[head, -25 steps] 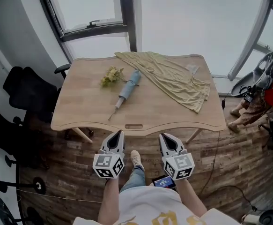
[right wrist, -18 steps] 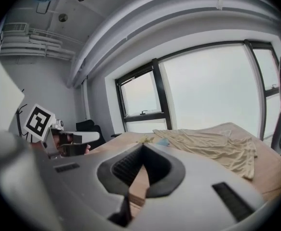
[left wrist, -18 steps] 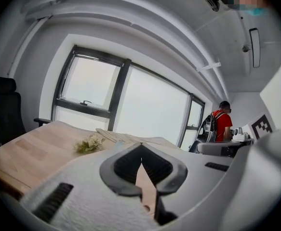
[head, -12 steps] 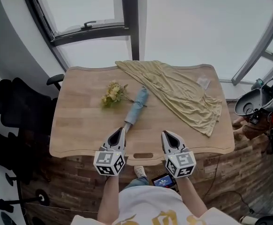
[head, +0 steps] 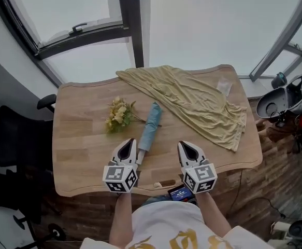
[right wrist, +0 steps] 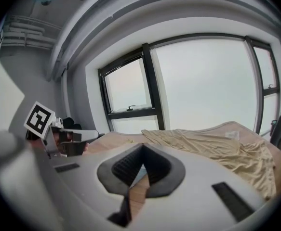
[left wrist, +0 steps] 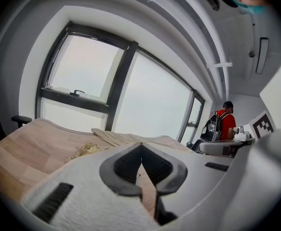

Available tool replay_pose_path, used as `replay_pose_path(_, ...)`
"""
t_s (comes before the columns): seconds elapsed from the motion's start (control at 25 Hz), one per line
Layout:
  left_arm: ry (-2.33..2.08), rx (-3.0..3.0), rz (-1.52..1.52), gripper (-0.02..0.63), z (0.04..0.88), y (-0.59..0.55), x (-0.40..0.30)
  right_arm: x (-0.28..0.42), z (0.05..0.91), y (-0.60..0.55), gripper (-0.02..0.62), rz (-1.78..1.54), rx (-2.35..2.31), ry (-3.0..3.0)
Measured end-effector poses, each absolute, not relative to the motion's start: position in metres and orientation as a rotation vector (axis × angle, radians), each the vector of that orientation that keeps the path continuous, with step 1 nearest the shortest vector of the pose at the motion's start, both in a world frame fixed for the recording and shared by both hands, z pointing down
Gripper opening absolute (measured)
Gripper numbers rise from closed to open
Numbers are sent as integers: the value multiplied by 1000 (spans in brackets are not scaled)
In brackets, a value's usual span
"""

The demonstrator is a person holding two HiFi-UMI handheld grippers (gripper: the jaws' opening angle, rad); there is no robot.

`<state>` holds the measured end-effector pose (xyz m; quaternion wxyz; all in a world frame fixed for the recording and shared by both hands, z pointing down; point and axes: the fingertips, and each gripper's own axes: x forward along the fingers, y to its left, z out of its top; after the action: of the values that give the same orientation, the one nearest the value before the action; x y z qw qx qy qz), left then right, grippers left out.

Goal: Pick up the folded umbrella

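Found umbrella (head: 149, 127) lying untouched on surface (head: 78, 139). Saw left tool (head: 130, 143) and right tool (head: 184, 146) closed, empty, near its handle end. Grasp and lift left to do.

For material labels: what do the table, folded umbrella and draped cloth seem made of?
Table: light wood, matte, with visible plank seams and grain. Folded umbrella: pale blue fabric, likely synthetic, wrapped softly round a thin shaft. Cloth: thin yellow-beige textile, matte, in fine folds; fibre unclear.

It seems an office room: a wooden desk (head: 78, 154) before large windows (head: 207, 25), black office chairs (head: 8, 139) (left side).
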<state>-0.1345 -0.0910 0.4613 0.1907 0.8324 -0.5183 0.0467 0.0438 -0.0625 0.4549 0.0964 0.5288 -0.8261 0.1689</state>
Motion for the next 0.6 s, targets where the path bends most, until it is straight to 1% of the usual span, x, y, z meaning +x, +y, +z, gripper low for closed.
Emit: replay_pose_path(0.6,-1439,2320,200,11,486,-128,-127,45,478,-98,11,548,1527,-2437)
